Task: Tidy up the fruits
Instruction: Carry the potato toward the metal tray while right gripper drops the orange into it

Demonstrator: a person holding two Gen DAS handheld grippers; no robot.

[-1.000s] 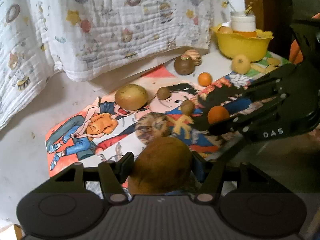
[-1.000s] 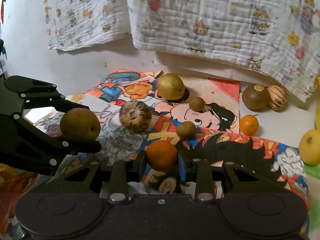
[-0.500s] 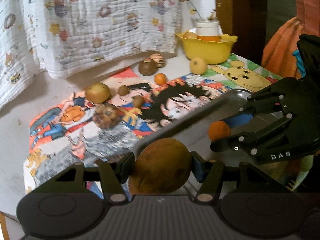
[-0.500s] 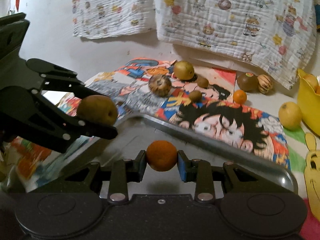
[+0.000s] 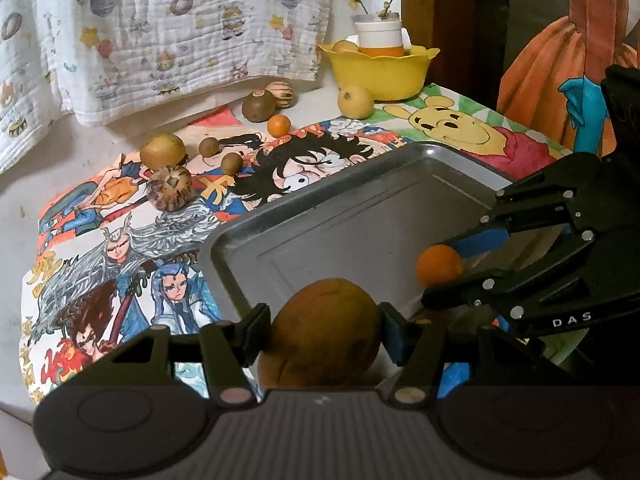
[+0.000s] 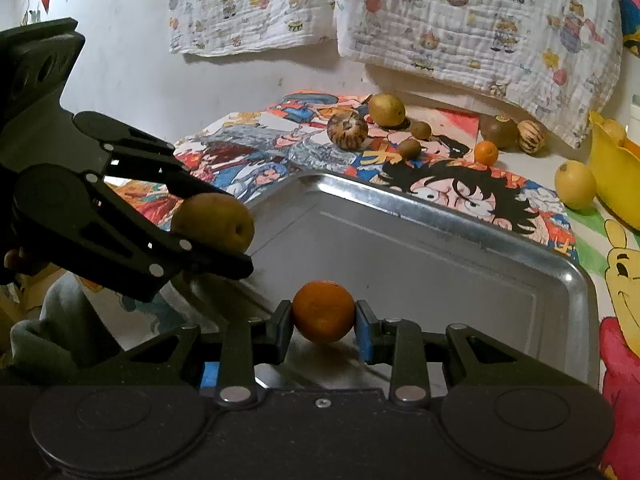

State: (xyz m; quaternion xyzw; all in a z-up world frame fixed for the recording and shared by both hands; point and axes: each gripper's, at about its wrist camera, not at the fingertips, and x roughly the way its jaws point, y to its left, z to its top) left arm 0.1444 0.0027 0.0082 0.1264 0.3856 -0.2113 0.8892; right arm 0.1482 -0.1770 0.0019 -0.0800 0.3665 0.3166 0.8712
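Both tongs now over metal tray [image 6: 460, 216] — left tongs [image 5: 324, 334] pinching brown fruit [image 5: 324, 328], right tongs [image 6: 323, 320] pinching orange [image 6: 323, 311].

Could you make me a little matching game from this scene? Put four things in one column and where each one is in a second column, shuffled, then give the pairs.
Things:
1. small orange
2. brown pear
3. yellow bowl
4. metal tray

Places:
A. at the far end of the table, by the hanging cloth
B. between the fingers of the left gripper
C. lying on the cartoon mat, with no fruit resting in it
D. between the fingers of the right gripper

Pairs: 1-D, 2-B, 3-A, 4-C
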